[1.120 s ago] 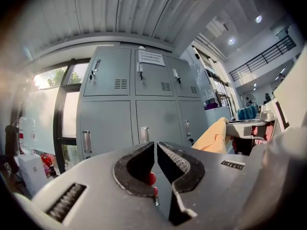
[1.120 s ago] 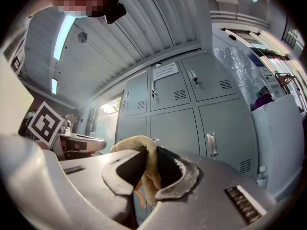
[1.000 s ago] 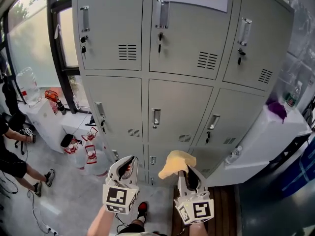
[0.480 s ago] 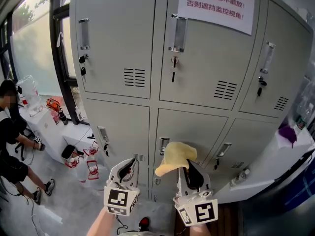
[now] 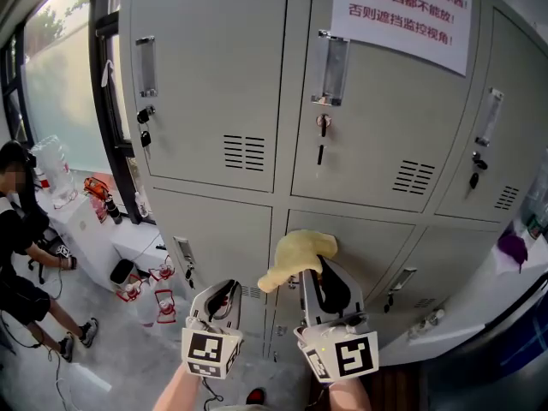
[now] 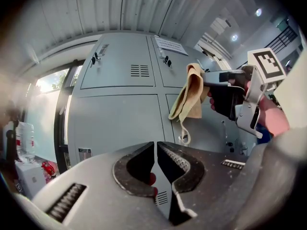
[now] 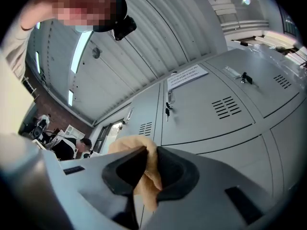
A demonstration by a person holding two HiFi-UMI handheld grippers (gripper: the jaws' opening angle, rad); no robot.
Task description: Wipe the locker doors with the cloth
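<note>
A bank of grey locker doors (image 5: 377, 101) fills the head view. My right gripper (image 5: 308, 271) is shut on a yellow cloth (image 5: 295, 253), which bunches over its tips in front of the middle-row door (image 5: 360, 238), just below the upper door with the key. Whether the cloth touches the door I cannot tell. In the right gripper view the cloth (image 7: 129, 145) is pinched between the jaws of the right gripper (image 7: 148, 163). My left gripper (image 5: 227, 288) is lower left of the cloth, shut and holding nothing. The left gripper view shows that gripper (image 6: 156, 150) pointing at the doors, the cloth (image 6: 189, 97) hanging at upper right.
A white paper notice (image 5: 402, 11) is stuck on the upper middle door. Left of the lockers stand a dark-framed window (image 5: 107, 101) and a low white table (image 5: 94, 221) with bottles. A seated person (image 5: 17, 229) is at the far left. A white counter (image 5: 479, 298) lies right.
Both grippers and the head camera have risen. The cloth moved up from the bottom row of lockers to the top of the middle-row door. Both grips are unchanged.
</note>
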